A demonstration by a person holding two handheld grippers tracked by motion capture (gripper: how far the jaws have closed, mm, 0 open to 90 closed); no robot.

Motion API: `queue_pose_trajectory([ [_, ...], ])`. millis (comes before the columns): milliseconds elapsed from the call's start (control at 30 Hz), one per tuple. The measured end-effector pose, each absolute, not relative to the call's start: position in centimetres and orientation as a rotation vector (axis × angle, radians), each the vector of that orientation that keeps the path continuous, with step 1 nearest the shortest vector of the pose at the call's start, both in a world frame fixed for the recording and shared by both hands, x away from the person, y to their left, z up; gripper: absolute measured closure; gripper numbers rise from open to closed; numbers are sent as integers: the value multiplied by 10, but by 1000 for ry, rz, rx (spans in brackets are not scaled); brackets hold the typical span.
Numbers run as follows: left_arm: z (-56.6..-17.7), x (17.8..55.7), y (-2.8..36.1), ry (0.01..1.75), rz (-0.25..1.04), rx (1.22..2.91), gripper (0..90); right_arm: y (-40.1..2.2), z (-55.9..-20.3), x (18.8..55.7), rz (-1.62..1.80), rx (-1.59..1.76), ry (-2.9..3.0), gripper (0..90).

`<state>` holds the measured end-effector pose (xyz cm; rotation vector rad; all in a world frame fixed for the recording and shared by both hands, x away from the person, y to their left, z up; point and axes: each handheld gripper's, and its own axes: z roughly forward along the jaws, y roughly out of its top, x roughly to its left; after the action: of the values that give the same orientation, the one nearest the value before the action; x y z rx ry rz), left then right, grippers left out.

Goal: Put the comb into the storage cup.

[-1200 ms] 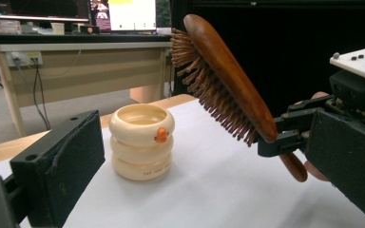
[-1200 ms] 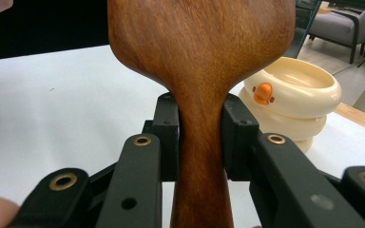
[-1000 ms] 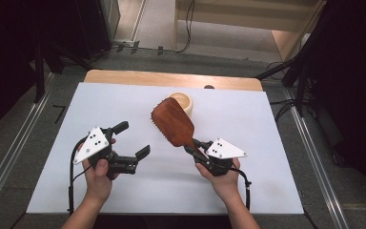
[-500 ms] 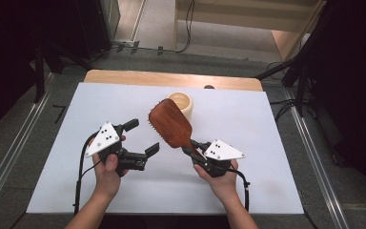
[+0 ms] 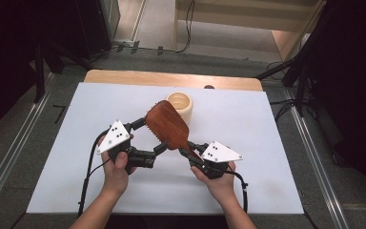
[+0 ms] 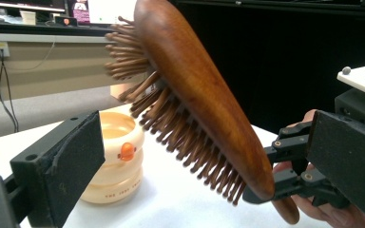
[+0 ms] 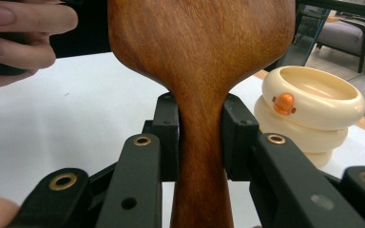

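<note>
Left claw (image 5: 148, 134) moved in around hairbrush (image 5: 168, 124); contact prob. unclear.

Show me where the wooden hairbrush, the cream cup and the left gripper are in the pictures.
wooden hairbrush (image 5: 167, 125): high view, on its smooth wooden back.
cream cup (image 7: 313, 107): right gripper view, on its upper rim beside the orange knob.
left gripper (image 5: 148, 137): high view, midway between its open jaws, by the brush head.

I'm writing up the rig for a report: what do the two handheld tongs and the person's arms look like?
Both tongs, left and right, are black, with flat padded jaws, brass-coloured pivot rivets, a grey three-cornered plate dotted with dark studs, and a trailing black cable. The forearms are bare, no sleeves.
</note>
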<state>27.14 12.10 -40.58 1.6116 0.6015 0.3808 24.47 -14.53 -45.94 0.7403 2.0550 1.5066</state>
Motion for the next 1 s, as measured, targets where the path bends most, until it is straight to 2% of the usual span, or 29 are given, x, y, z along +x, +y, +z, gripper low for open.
queue_pose_trajectory([
  [600,-407,276,107,630,330,1584,0,-135,-455,238,1544,706,2048,695],
  [900,-408,278,99,653,250,1542,0,-129,-454,235,1559,701,2044,695],
  [1000,-408,279,98,686,238,1525,58,-127,-454,233,1562,704,2042,695],
])
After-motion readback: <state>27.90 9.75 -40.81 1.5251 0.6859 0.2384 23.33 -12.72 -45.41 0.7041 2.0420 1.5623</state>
